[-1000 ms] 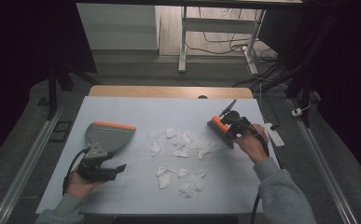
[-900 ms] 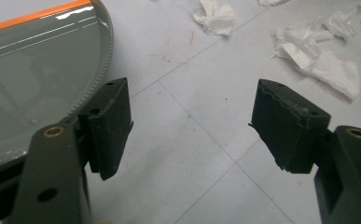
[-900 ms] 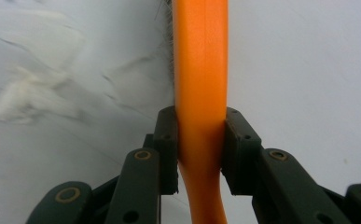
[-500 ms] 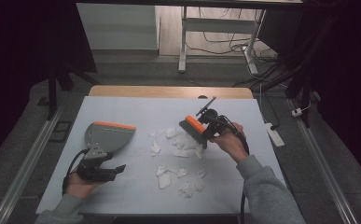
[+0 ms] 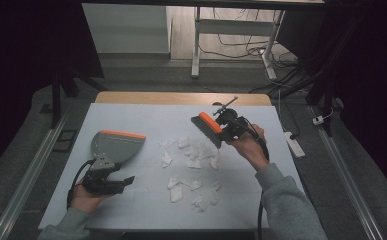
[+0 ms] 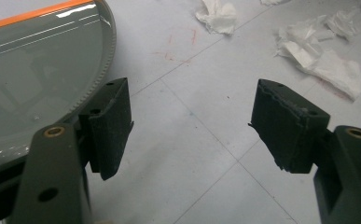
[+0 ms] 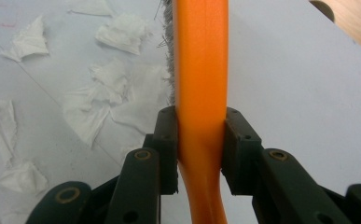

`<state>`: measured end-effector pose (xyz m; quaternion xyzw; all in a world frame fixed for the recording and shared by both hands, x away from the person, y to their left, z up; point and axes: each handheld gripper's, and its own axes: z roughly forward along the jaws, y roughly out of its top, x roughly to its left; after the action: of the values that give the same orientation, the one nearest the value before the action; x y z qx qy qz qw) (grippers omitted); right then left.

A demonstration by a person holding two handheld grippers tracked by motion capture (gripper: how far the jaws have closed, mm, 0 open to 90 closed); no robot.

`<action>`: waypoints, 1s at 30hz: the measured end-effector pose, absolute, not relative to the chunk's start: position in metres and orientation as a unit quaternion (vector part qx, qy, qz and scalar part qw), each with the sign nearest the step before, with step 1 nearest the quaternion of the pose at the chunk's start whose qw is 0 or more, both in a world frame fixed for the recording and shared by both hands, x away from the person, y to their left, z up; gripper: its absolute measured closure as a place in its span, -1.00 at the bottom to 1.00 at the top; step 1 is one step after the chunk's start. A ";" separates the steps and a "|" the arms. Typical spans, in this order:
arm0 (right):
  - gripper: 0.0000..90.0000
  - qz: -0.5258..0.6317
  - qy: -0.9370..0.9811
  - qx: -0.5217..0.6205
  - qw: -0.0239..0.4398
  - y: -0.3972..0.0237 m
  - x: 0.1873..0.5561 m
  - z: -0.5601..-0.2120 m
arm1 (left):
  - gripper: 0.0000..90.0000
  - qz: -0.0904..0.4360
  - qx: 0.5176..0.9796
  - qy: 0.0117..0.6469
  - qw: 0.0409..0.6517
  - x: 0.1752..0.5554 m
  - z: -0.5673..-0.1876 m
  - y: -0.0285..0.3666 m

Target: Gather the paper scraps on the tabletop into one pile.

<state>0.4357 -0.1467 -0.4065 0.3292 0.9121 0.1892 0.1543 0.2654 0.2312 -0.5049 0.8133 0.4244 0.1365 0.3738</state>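
Orange brush [image 7: 201, 70]; grey dustpan [image 5: 115, 147], orange edge; white paper scraps [image 5: 193, 150]; black tongs [image 6: 192, 126].

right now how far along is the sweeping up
Done: the right tool is shut on the orange brush. In hand: brush raised over the paper scraps. Left: every scrap lies on the table; the dustpan looks bare, beside the open left tool.

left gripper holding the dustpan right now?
No. In the left gripper view the left gripper has its fingers spread apart over bare table, with the dustpan lying beside them.
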 end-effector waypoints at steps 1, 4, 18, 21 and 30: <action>0.55 0.181 0.915 0.325 0.157 -0.142 0.438 -0.408 | -0.34 0.137 0.813 0.425 0.374 0.265 -0.505 0.231; 0.55 0.160 0.928 0.295 0.162 -0.126 0.449 -0.415 | -0.34 0.137 0.813 0.424 0.375 0.265 -0.505 0.232; 0.55 0.099 0.953 0.223 0.180 -0.069 0.497 -0.447 | -0.34 0.136 0.810 0.425 0.380 0.265 -0.504 0.234; 0.55 0.092 0.956 0.215 0.177 -0.064 0.498 -0.451 | -0.34 0.137 0.811 0.423 0.381 0.264 -0.503 0.235; 0.56 0.079 0.973 0.158 0.151 -0.060 0.488 -0.452 | -0.34 0.138 0.811 0.423 0.380 0.264 -0.503 0.235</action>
<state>0.4876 -0.0604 -0.4519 0.1583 0.9726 0.0786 0.1510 0.2644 0.2354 -0.5032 0.8106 0.4233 0.1381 0.3803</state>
